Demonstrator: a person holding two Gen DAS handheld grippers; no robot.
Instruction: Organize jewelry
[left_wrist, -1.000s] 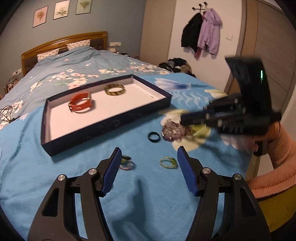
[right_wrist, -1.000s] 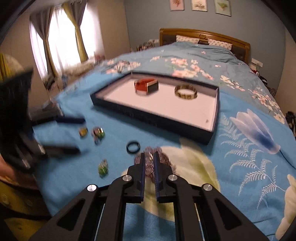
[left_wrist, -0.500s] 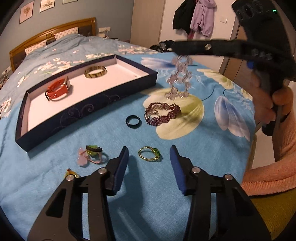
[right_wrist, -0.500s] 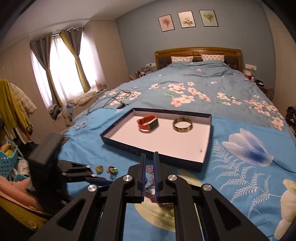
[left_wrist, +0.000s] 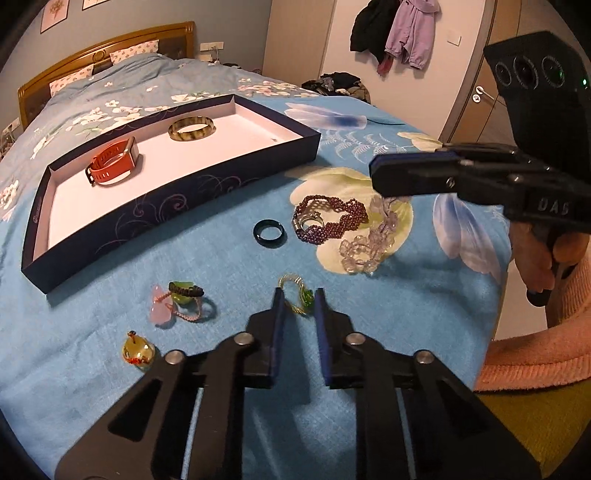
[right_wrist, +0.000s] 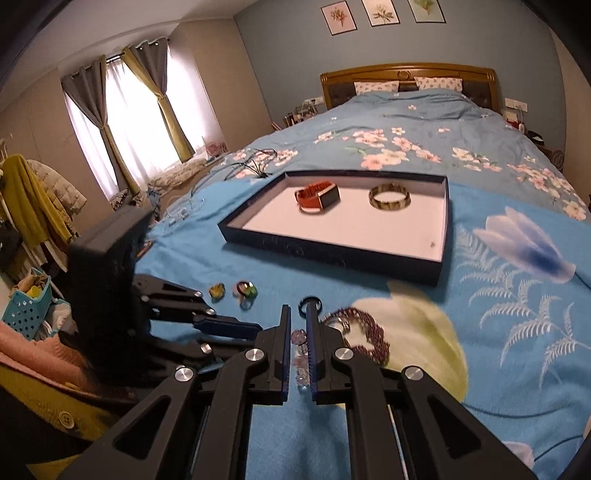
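Note:
A dark blue tray (left_wrist: 173, 206) on the bed holds an orange watch (left_wrist: 112, 162) and a brown bangle (left_wrist: 191, 128); it also shows in the right wrist view (right_wrist: 332, 254). My left gripper (left_wrist: 298, 295) is nearly shut around a gold ring with a green stone (left_wrist: 297, 295). My right gripper (right_wrist: 298, 314) is shut on a clear bead bracelet (left_wrist: 364, 245) whose lower end rests on the bedspread. A purple bead bracelet (left_wrist: 328, 218) and a black ring (left_wrist: 269, 232) lie beside it.
A pink and green ring (left_wrist: 179, 301) and a yellow charm (left_wrist: 137, 350) lie left of my left gripper. The bed's edge runs along the right, with a person's pink sleeve (left_wrist: 532, 350) there. A headboard (right_wrist: 406, 79) stands far back.
My left gripper has moved forward and closed around the gold ring. My right gripper has come down, so the clear bracelet's end now lies on the bedspread.

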